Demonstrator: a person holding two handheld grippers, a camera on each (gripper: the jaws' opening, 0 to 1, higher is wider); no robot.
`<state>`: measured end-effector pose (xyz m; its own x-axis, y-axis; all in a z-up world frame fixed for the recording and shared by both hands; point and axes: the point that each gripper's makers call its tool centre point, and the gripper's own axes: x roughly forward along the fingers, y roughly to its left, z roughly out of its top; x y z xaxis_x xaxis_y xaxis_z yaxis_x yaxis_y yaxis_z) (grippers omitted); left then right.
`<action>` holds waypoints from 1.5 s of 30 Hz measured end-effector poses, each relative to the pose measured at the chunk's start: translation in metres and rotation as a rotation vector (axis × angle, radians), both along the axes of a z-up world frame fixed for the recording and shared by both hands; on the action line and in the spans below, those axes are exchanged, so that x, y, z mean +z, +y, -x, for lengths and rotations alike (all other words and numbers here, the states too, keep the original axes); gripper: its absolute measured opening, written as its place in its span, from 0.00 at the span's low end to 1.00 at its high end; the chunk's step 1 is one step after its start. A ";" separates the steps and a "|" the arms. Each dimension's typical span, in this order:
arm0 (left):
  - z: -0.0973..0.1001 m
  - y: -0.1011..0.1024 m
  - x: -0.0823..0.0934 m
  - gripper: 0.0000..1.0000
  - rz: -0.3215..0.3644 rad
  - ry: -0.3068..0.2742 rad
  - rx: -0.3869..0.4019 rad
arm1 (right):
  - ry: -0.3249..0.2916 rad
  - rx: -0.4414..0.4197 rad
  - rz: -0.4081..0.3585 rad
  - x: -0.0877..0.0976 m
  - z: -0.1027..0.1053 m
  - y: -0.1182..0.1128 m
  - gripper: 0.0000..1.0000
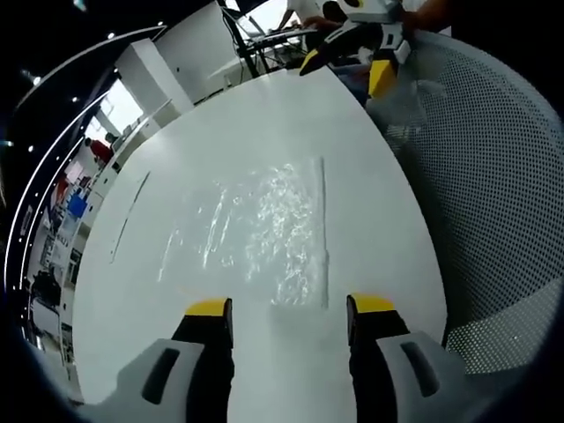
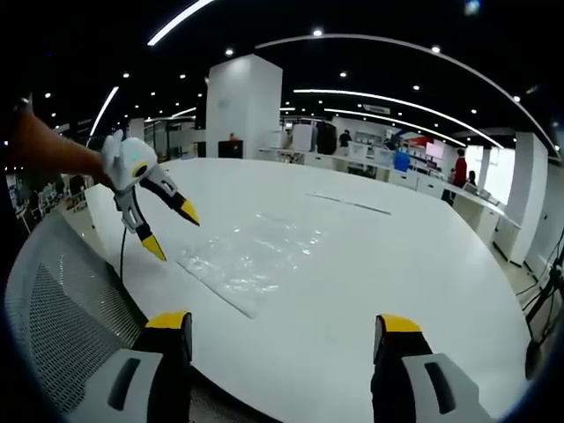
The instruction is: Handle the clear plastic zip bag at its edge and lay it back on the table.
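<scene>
The clear plastic zip bag (image 1: 264, 229) lies flat and crinkled on the white table (image 1: 264, 115), its zip edge running along its right side. My left gripper (image 1: 290, 308) stands open just short of the bag's near edge, with nothing between its yellow-tipped jaws. My right gripper (image 1: 345, 70) hangs open beyond the table's far edge. In the right gripper view the bag (image 2: 251, 251) lies left of centre on the table (image 2: 397, 256). The left gripper (image 2: 172, 231) is held open just above the bag's left end, and my right gripper (image 2: 284, 322) is open, well back from the bag.
A grey mesh chair back (image 1: 493, 203) curves along the table's right edge, and the chair back (image 2: 62, 300) sits low on the left in the right gripper view. A thin strip (image 1: 128, 216) lies on the table beyond the bag. Desks, a white pillar (image 2: 242, 106) and people stand far behind.
</scene>
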<state>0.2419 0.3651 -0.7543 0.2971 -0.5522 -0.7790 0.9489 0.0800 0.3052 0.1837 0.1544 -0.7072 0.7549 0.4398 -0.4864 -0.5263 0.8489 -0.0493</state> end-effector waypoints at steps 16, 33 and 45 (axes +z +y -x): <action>-0.004 0.003 -0.014 0.47 -0.038 0.059 -0.017 | 0.007 -0.004 0.015 -0.002 0.000 -0.002 0.84; -0.005 -0.001 -0.016 0.40 -0.054 0.131 -0.019 | 0.012 0.006 0.008 -0.004 0.000 -0.001 0.82; -0.004 -0.003 -0.019 0.38 -0.082 0.174 -0.036 | 0.020 0.018 0.005 -0.004 0.002 0.001 0.78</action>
